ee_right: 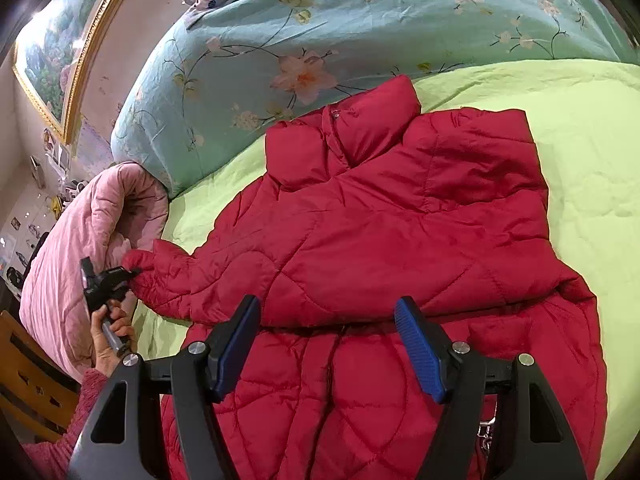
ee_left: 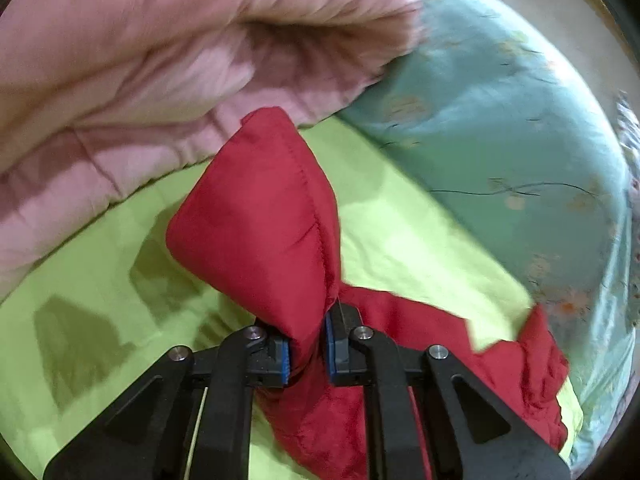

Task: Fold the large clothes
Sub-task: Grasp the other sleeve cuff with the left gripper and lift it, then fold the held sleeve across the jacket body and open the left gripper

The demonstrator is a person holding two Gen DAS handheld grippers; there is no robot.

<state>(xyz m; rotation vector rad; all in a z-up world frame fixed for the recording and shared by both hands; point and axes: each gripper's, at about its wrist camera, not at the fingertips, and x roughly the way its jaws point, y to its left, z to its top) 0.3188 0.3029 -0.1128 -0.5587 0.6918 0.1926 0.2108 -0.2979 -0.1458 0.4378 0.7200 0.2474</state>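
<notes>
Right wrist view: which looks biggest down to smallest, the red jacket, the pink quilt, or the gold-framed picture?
1. Red jacket, filling most of the frame, though it lies nearest the camera.
2. Pink quilt.
3. Gold-framed picture, cut off at the fisheye edge, so its rank is unsure.

Red quilted puffer jacket point(ee_right: 384, 216) flat, right sleeve folded in, left sleeve cuff point(ee_left: 256, 216) lifted.

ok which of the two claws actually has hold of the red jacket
The left claw, clamped on the red jacket sleeve cuff; the right claw hangs open above it.
</notes>
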